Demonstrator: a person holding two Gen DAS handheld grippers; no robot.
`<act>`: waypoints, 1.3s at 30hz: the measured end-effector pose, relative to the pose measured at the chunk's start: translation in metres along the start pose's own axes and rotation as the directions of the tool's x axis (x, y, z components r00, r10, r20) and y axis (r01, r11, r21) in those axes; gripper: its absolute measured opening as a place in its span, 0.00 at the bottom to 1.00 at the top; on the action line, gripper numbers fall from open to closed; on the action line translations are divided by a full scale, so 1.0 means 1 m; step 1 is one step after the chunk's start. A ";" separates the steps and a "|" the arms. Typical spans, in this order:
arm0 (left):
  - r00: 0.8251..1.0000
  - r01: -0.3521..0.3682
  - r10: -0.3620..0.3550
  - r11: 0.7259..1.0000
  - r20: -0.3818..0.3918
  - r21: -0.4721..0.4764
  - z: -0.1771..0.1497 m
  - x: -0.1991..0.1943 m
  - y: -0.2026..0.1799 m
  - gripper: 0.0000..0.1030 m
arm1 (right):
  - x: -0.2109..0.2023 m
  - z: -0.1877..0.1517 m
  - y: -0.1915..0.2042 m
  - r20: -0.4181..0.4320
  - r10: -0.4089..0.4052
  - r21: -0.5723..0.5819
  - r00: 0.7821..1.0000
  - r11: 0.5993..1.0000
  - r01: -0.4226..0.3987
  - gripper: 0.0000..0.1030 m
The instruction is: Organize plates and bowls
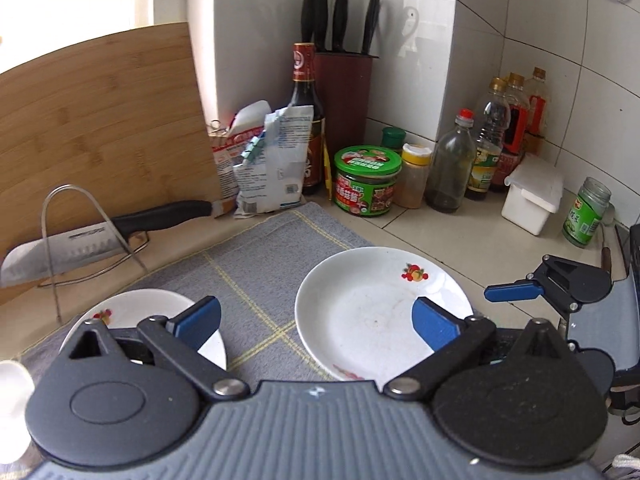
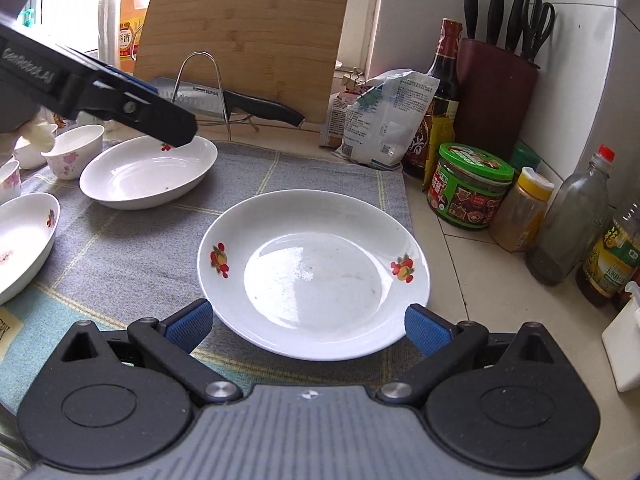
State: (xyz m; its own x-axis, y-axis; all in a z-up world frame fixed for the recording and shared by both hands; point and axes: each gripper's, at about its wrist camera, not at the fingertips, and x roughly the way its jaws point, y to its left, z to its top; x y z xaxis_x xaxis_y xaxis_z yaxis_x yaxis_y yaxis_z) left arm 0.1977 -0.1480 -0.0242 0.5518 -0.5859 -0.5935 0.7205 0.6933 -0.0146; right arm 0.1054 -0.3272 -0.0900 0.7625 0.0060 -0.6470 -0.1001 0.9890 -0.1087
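Observation:
A white plate [image 2: 316, 272] with fruit prints lies on the grey checked mat [image 2: 120, 240]. My right gripper [image 2: 308, 326] stands open just above its near rim, one blue pad on each side, neither one pressing on it. In the left wrist view the same plate [image 1: 368, 312] lies ahead to the right, and my left gripper [image 1: 316, 324] is wide open with nothing between its pads. A deeper white plate [image 2: 148, 176] sits at the back left, and my left gripper [image 2: 176, 128] hangs over its far rim. That deeper plate [image 1: 136, 308] is partly hidden behind my left finger.
Small flowered cups [image 2: 76, 152] and a white bowl [image 2: 20, 240] stand at the mat's left. A knife [image 2: 240, 104] rests on a wire rack before a leaning cutting board [image 2: 244, 36]. Bags, a knife block [image 2: 496, 96], sauce bottles and jars [image 2: 468, 184] crowd the tiled corner and right side.

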 end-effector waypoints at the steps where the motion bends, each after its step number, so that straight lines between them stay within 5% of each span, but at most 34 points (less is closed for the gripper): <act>1: 1.000 -0.022 0.022 1.000 0.008 -0.008 -0.007 -0.009 0.001 0.99 | 0.000 0.001 0.004 0.001 0.004 -0.001 1.000 1.000 -0.004 1.00; 8: 0.986 -0.162 0.163 0.987 0.041 -0.016 -0.055 -0.061 0.012 0.99 | 0.003 0.003 0.047 -0.009 0.037 -0.012 0.999 0.999 -0.037 1.00; 20: 0.970 -0.244 0.242 0.968 -0.034 -0.051 -0.146 -0.142 0.052 0.99 | 0.003 -0.003 0.135 -0.072 0.124 0.016 0.990 0.992 -0.123 1.00; 31: 0.962 -0.240 0.221 0.964 -0.162 -0.111 -0.218 -0.159 0.083 0.99 | 0.001 0.001 0.178 -0.108 0.176 0.047 0.978 0.984 -0.172 1.00; 39: 0.966 -0.187 0.164 0.977 -0.198 -0.106 -0.235 -0.142 0.092 0.99 | 0.005 0.004 0.194 -0.154 0.219 0.049 0.963 0.976 -0.214 1.00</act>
State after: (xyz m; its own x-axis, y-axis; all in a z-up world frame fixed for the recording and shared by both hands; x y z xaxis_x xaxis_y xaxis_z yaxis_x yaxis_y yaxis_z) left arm 0.0871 0.0977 -0.1298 0.5680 -0.3697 -0.7354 0.5560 0.8311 0.0117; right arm 0.0929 -0.1348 -0.1113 0.6140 0.1998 -0.7636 -0.2296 0.9708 0.0694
